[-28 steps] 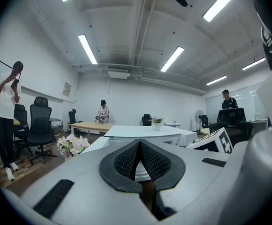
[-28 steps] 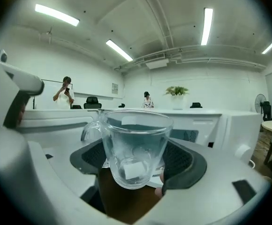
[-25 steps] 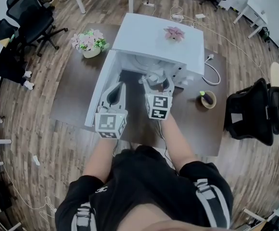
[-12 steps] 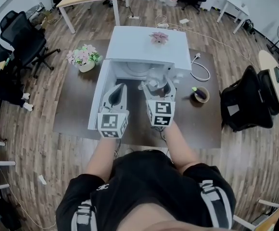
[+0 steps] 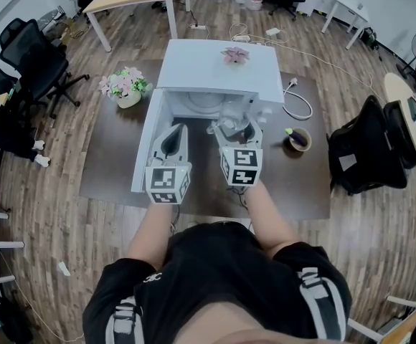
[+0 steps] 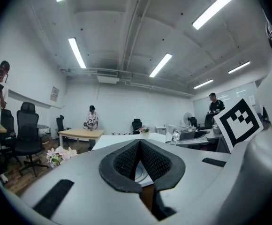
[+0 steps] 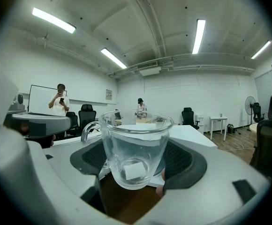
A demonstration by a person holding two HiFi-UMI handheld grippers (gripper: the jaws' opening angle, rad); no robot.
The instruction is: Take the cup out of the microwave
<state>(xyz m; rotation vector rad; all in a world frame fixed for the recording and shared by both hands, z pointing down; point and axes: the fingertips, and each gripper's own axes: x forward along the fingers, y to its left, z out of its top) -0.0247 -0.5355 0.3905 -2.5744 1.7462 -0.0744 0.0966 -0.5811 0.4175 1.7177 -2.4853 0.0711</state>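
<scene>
Both grippers stand slightly higher than a second ago, and the head view has swung so that the white box-shaped microwave (image 5: 219,67) sits more squarely ahead; since half a second ago nothing shifts.

Seen from above, a person in a black top holds the two grippers side by side in front of the microwave, which stands on a dark brown table (image 5: 107,149); its white door (image 5: 145,145) is swung open at the left, and the pale turntable shows inside.

The right gripper (image 5: 237,130) grasps a clear glass cup (image 7: 135,146), its black ribbed pads pressed against the cup's two sides; the cup is upright and empty, its curved handle (image 7: 86,129) at the left in the right gripper view; it hangs above the table just in front of the open cavity, with the microwave's white top visible behind its rim.

The left gripper (image 6: 139,159) is clenched with nothing in it, its dark pads meeting in a closed seam; it hovers level beside the open door.

On top of the microwave lies a small pink flower (image 5: 234,54); to its left on the table stands a pot of pink and white flowers (image 5: 125,86); to its right are a looped white power cable (image 5: 299,107) and a small round brown bowl (image 5: 298,140); black office chairs (image 5: 39,49) stand on the wooden floor around.
</scene>
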